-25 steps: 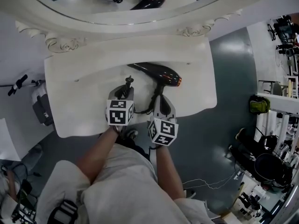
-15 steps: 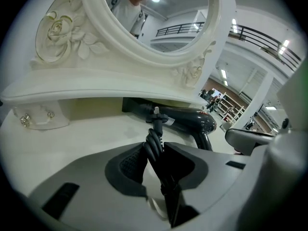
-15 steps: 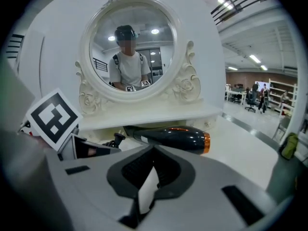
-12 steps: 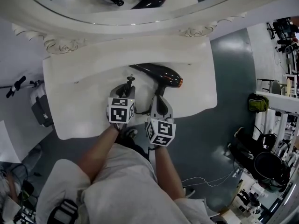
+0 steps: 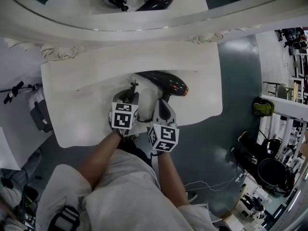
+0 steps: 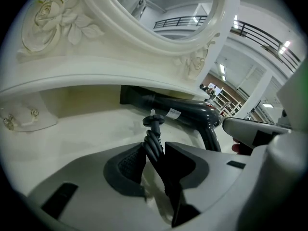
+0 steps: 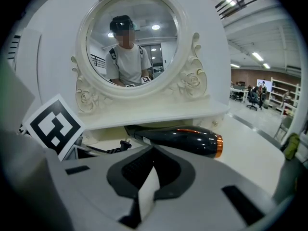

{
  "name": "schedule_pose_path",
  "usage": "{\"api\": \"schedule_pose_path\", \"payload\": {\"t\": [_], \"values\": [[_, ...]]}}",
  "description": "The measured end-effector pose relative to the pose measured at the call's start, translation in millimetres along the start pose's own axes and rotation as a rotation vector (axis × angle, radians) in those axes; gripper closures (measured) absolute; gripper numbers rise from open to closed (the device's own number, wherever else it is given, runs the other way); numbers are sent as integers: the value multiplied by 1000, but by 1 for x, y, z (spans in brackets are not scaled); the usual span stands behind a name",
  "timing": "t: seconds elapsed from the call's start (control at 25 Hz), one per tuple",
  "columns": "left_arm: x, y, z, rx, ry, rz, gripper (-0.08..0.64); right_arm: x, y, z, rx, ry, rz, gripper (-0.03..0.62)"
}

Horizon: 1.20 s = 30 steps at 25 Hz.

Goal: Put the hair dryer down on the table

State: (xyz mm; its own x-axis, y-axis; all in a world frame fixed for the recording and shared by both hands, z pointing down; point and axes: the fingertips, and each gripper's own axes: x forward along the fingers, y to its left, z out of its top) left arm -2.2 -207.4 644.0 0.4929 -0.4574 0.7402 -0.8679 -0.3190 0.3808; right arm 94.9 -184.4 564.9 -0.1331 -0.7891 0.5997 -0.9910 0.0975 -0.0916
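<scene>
Left gripper low in front of the mirror, jaws opening, with a coiled black cord upright between the pads and touching both; plug poking up just past the tips, toward the mirror. Right gripper beside it, likewise in front of the mirror, with jaws pressed together and tips close by the hair dryer; not clear whether touching its handle. Hair dryer lying on the table directly below the mirror: glossy black body, orange ring at the rear end, nozzle tucked under the ledge that carries the mirror, handle pointing away from the mirror toward the right gripper. Table white and smooth, with a curved, scalloped front edge. Mirror oval, set in a cream frame carved with roses, reflecting a person in a white T-shirt. Past the table, to the right of the mirror, a glossy grey-green floor catching the ceiling light, then racks and dark equipment crowded along the room's edge. Farther off on the mirror's right, a large hall — long strip lights, a railed upper gallery, shelving in the distance.
</scene>
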Motion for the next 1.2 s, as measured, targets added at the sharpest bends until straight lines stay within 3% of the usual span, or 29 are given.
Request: {"api": "schedule_pose_path", "payload": {"t": [0.48,0.72,0.92,1.2], "values": [[11,2,-3,41,62,-18,425,12,6,6,31,2,-2,577],[15,7,1,169,65,37,410,-3,3,1,50,-14,-6,577],[-4,7,13,272,-1,114,394,-28,-2,0,53,-54,-5,577],[-66,-25,32,355,-201,148,410,-74,-4,4,53,-149,1,577]]}}
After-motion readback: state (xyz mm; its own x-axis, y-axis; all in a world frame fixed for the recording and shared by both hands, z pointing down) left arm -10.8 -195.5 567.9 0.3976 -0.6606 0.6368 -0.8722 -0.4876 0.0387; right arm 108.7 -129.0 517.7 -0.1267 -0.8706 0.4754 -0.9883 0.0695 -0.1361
